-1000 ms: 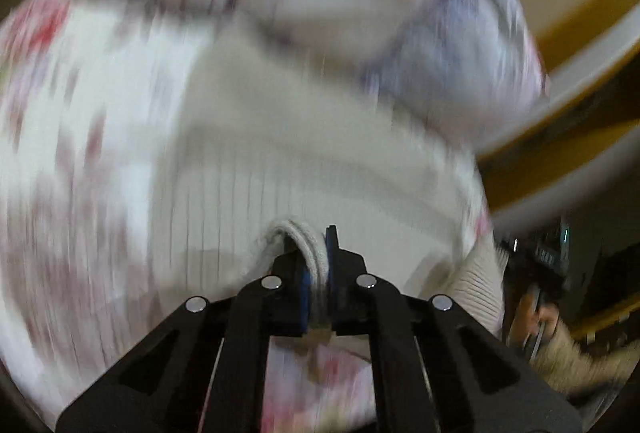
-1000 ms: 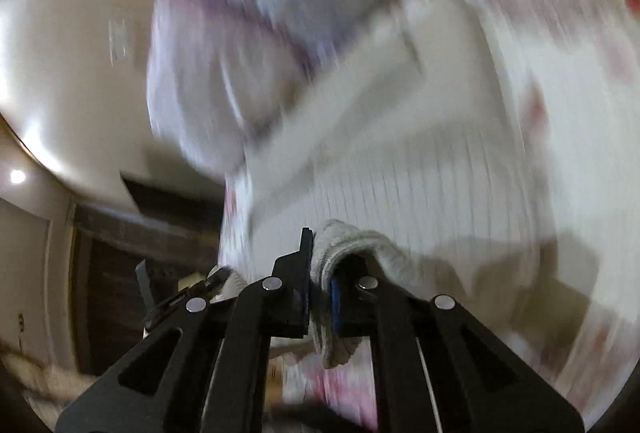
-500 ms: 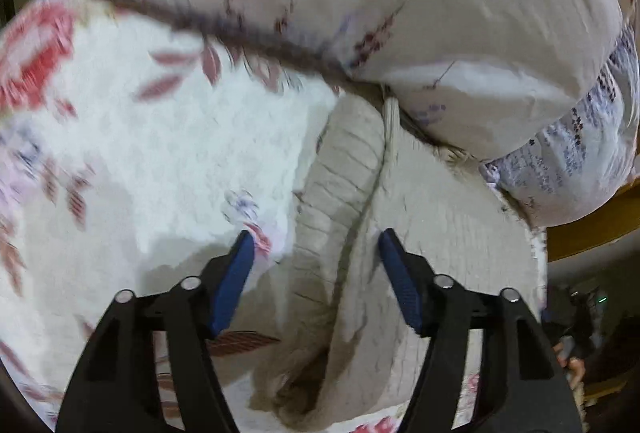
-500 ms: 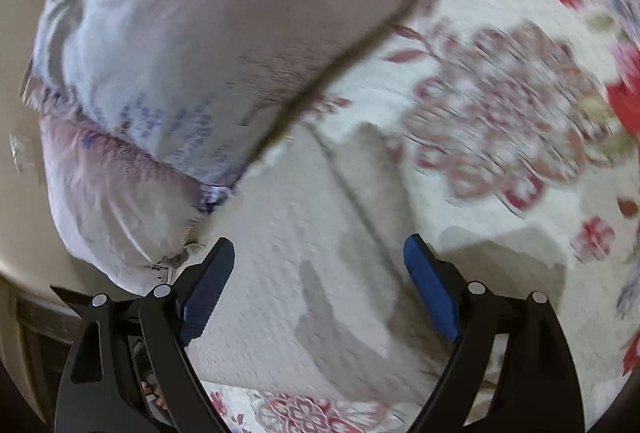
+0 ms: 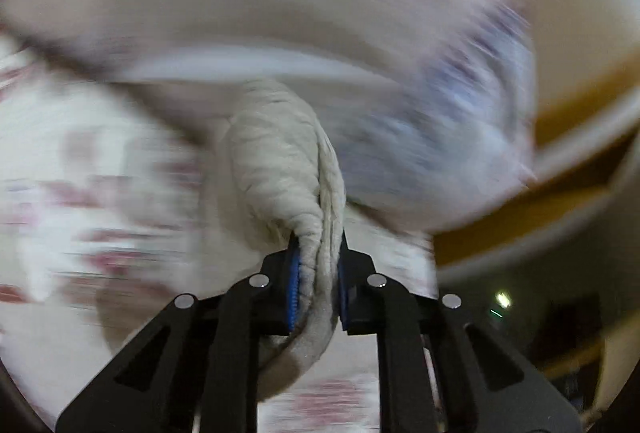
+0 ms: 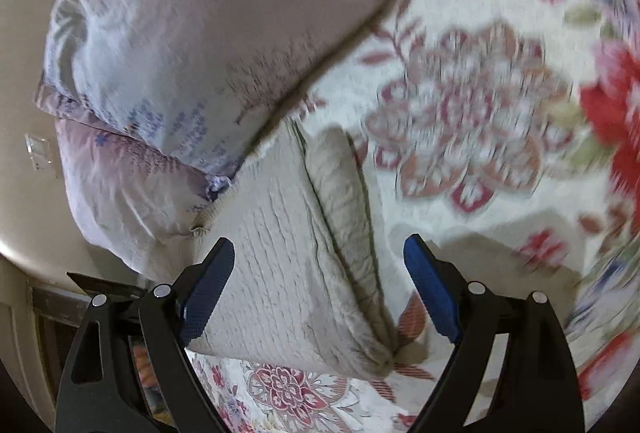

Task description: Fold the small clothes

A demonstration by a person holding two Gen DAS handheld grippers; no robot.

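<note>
Cream ribbed knit garment lying folded on the floral bedspread, up against the stacked pale lilac pillows near the bed's head edge. Half a second back, free of both tools — now gathered into a thick twisted roll and pinched between the blue pads of the left hand-held gripper, pressed together on the bunched fold. Heavy blur across the left view, so probably mid-swing. Right hand-held gripper spread wide as before, hovering just over the garment's near end with one jaw either side of the central crease, touching nothing visible. Likely meaning: one fold laid, edge re-gripped for the next fold-over. Risk — a bunched roll rather than a flat edge may drag the fold askew. How much of the garment is lifted cannot be told.
</note>
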